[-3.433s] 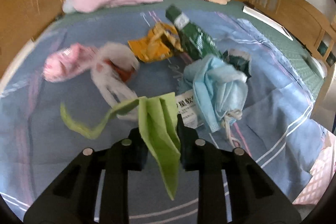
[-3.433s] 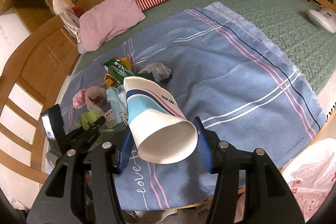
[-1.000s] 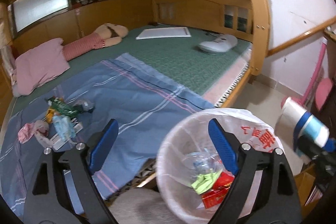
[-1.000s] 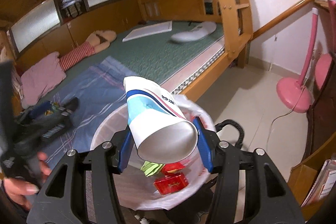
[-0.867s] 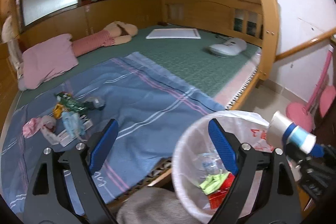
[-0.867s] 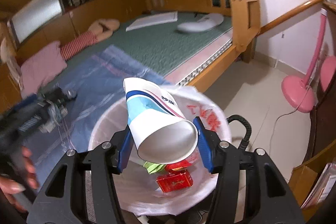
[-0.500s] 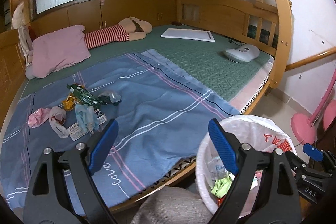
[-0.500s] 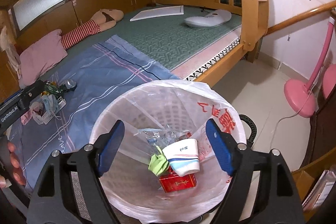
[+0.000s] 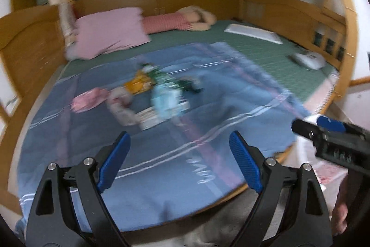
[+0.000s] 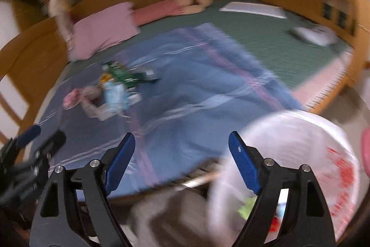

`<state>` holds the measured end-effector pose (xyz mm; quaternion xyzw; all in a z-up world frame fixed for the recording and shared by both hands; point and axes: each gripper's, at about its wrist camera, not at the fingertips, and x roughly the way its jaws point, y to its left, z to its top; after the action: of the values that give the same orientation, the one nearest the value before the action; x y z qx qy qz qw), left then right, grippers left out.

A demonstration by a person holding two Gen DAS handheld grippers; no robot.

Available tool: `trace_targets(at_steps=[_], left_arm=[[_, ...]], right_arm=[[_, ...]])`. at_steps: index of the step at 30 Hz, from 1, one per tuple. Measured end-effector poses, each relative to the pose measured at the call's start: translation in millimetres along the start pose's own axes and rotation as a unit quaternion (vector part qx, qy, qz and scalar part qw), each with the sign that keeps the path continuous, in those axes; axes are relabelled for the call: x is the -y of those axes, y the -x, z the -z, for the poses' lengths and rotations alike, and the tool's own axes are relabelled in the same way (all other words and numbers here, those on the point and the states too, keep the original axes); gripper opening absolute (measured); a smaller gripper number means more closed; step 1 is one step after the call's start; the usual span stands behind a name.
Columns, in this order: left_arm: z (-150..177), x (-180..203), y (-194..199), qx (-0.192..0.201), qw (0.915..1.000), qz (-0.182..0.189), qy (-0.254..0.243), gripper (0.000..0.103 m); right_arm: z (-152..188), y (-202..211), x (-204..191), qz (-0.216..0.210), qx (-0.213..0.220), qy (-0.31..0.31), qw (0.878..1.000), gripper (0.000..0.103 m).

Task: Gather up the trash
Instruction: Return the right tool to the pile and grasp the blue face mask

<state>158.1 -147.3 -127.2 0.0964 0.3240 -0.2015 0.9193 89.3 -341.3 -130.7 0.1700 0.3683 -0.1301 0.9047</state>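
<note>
Several pieces of trash lie in a cluster on the blue blanket (image 9: 185,154): a light blue mask (image 9: 167,102), a green wrapper (image 9: 161,76), an orange wrapper (image 9: 138,85), a pink wad (image 9: 89,98) and a whitish bag (image 9: 121,105). The cluster also shows in the right wrist view (image 10: 113,89). My left gripper (image 9: 179,161) is open and empty, over the near part of the blanket. My right gripper (image 10: 181,161) is open and empty, beside the white-lined trash bin (image 10: 300,154), which holds scraps. Both views are blurred.
A pink pillow (image 9: 108,35) and a striped doll (image 9: 178,21) lie at the bed's far end. A white pad (image 9: 254,32) and a white device (image 9: 308,59) rest on the green mat. Wooden bed rails surround the bed. The right gripper shows at the left wrist view's right edge (image 9: 333,138).
The right gripper dropped the paper cup into the bin and stands open. Both grippers have swung from the bin back toward the bed and the trash cluster.
</note>
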Motion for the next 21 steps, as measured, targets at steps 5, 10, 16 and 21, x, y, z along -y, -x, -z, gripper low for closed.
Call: trace_targets(at_steps=[5,10,16,21], left_arm=[[8.7,-60.2,-15.2,-0.023,0.9978,-0.049,0.039,0.088],[17.3,-107.1,-26.0,-0.041,0.9932,-0.083,0.070,0.088],[25.0,-140.4,-38.8,-0.059,0.9884,-0.104,0.093,0.088],[26.8,-150.8,-49.5,-0.068,0.9866,-0.107,0.102,0.088]], right_arm=[[-27.5,-68.7,-53.5,-0.067,-0.039,0.023,0.997,0.082],[-57.1,-131.3,-97.9,-0.087,-0.057,0.054,0.993,0.082],[-77.2,-193.0,-133.8,-0.078,-0.084,0.088,0.989,0.082],[-80.1,-231.3,-149.6,-0.066,-0.123,0.100,0.985,0.081]])
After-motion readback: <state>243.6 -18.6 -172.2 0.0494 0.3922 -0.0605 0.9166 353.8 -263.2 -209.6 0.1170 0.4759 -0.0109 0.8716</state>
